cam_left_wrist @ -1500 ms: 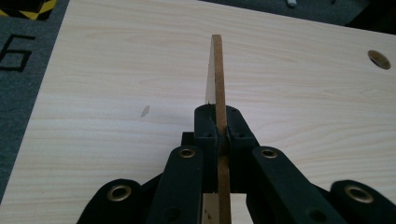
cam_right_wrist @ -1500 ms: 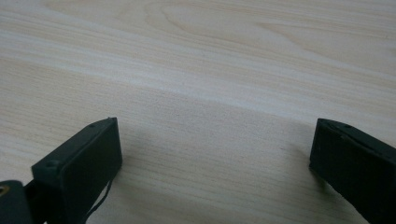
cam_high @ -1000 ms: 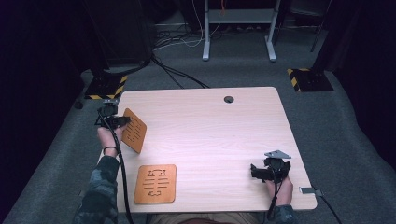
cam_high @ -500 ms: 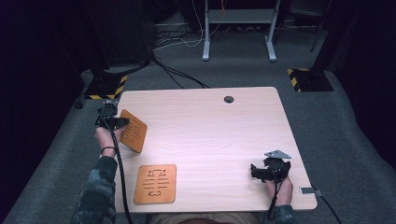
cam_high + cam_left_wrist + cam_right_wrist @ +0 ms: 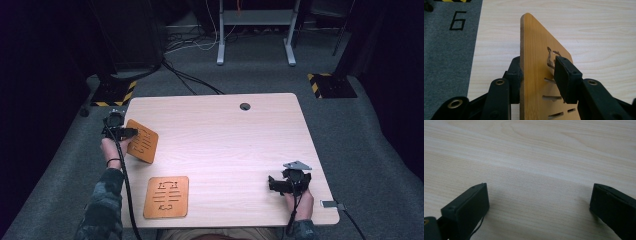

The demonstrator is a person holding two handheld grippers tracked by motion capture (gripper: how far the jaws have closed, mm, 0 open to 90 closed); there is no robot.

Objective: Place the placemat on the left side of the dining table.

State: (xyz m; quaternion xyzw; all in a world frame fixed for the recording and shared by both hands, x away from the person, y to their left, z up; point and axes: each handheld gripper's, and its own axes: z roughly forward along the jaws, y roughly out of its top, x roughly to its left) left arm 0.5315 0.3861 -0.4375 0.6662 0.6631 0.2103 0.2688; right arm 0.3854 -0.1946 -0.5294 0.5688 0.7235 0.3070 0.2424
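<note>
Left gripper (image 5: 131,133) at the table's (image 5: 225,135) far left edge: jaws clamped on a carved wooden board (image 5: 142,141), one per face, board tilted up off the surface. Second carved board (image 5: 166,196) flat near the front edge. Right gripper (image 5: 275,184) at near right, jaws spread wide over bare wood.

This looks like a lab or test room set up for recording, not a home. A plain light wood table (image 5: 220,150) with a cable hole (image 5: 244,106) stands on grey carpet (image 5: 380,150), dark curtains hang around it, and black and yellow hazard-striped bases (image 5: 330,85) sit on the floor beyond its far corners. Behind the table, loose cables (image 5: 185,45) trail past a metal stand (image 5: 255,30), and beside the table's left edge a "6" (image 5: 457,21) is marked on the carpet.
</note>
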